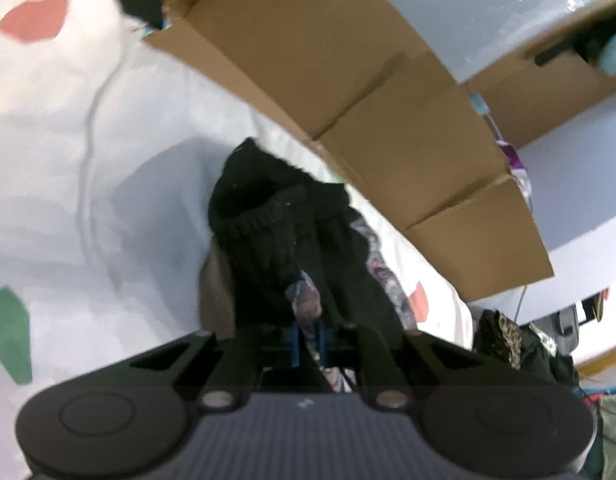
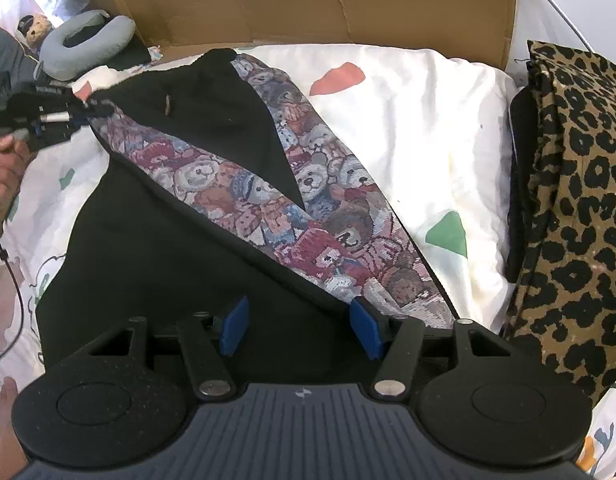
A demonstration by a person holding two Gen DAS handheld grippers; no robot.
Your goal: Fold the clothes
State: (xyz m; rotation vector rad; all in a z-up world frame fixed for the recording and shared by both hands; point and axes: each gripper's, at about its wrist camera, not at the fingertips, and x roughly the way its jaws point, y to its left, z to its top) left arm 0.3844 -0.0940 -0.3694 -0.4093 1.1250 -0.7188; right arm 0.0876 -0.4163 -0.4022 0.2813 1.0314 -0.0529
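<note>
Left gripper (image 1: 307, 340) clamps black garment (image 2: 156, 248) w/ teddy-bear print; right gripper (image 2: 298, 330) gapes over its hem; no legible labels.

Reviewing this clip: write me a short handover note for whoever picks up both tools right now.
Left tool: shut on a corner of the black garment with teddy-bear print panel, at its far left end.
Right tool: open, hovering over the garment's near edge, gripping nothing.
Garment lies spread diagonally on the white bedsheet with coloured shapes; the leopard-print fabric sits to the right.
Done: one corner gripped.
Left: grip the near edge, fold, likely smooth flat.
</note>
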